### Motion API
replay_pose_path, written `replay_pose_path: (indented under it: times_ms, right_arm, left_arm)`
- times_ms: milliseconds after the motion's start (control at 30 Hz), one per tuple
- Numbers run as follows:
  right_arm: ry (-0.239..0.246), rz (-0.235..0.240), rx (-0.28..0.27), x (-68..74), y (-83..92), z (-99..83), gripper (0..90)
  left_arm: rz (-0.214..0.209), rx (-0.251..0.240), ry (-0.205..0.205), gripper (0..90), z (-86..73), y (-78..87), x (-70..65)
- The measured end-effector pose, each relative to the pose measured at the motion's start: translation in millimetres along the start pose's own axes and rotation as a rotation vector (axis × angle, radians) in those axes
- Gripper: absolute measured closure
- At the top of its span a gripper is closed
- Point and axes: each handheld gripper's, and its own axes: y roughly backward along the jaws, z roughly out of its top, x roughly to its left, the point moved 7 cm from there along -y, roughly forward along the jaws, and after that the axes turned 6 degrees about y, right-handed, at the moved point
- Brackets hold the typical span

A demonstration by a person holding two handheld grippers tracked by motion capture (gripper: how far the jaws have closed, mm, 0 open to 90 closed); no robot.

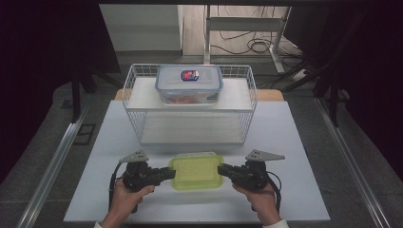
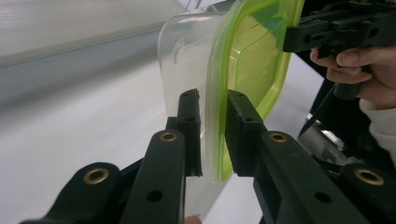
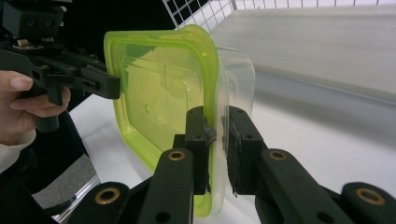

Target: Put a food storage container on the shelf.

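Observation:
A clear plastic container with a lime-green lid hangs just above the white table, level between both grippers. My left gripper is shut on its left rim, and in the left gripper view the two black jaws of that gripper pinch the lid's edge. My right gripper is shut on the right rim. In the right gripper view its jaws clamp the green lid and clear wall. The left gripper grips the far side there.
A white wire basket with two shelves stands behind the container at the table's middle. On its top shelf sits a clear box with a blue-rimmed lid. Bare table lies to the left and right of the hands.

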Motion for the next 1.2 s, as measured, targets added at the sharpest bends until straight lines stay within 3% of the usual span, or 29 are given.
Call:
replay_pose_path:
  times_ms: [300,833,1200]
  right_arm:
    - [0.01,0.001,-0.031,1.1,10.5,20.5,79.3]
    - [0.065,0.0,-0.047,10.1,15.7,62.0,79.2]
    - [0.091,0.035,-0.078,17.3,16.6,98.8,79.1]
  left_arm:
    - [-0.021,-0.034,-0.02,77.9,25.1,9.5,-9.8]
    - [-0.032,-0.069,-0.016,78.4,52.9,27.8,-11.6]
    - [-0.029,-0.113,-0.03,78.3,80.5,52.0,-19.2]
